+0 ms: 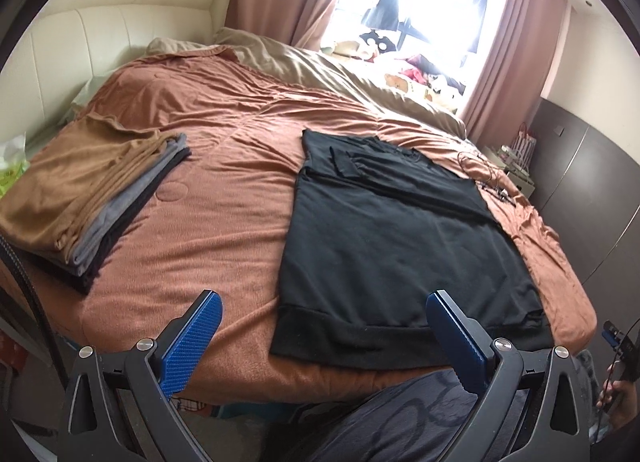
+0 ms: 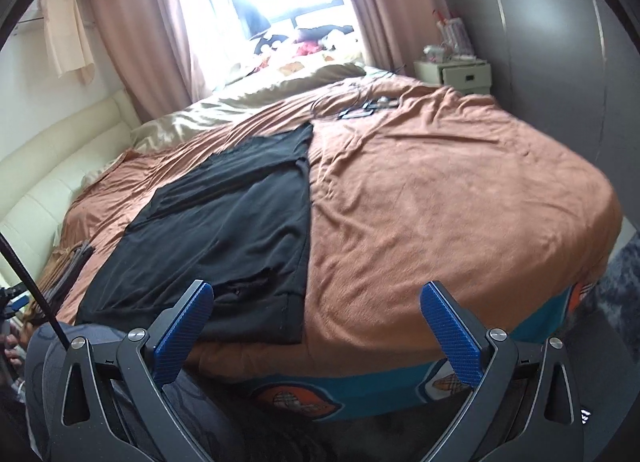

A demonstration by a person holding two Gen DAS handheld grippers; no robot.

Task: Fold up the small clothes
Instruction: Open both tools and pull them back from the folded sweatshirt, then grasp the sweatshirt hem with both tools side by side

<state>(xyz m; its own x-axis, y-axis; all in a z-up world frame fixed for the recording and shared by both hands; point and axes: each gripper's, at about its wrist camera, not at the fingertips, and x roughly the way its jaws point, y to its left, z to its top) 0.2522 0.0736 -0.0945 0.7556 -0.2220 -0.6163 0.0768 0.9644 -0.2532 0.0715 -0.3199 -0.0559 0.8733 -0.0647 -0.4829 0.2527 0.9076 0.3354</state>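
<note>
A black shirt [image 1: 396,238] lies flat on the orange-brown bedspread [image 1: 224,198], sides folded in, its hem at the bed's near edge. My left gripper [image 1: 322,326] hovers open just above that near edge, its blue pads [image 1: 192,342] straddling the hem's left corner with nothing between them. In the right wrist view the same black shirt [image 2: 224,222] sits left of centre. My right gripper [image 2: 316,322] is open over the near edge by the shirt's right hem corner, empty. The right gripper's tip [image 1: 618,342] shows at the far right of the left wrist view.
A stack of folded clothes [image 1: 80,198], tan on grey and black, rests at the bed's left side. Cables and small items [image 2: 356,108] lie on the far bedspread. A nightstand [image 2: 454,76] and dark wardrobe [image 2: 540,62] stand right. The person's patterned clothing [image 1: 420,422] is close below.
</note>
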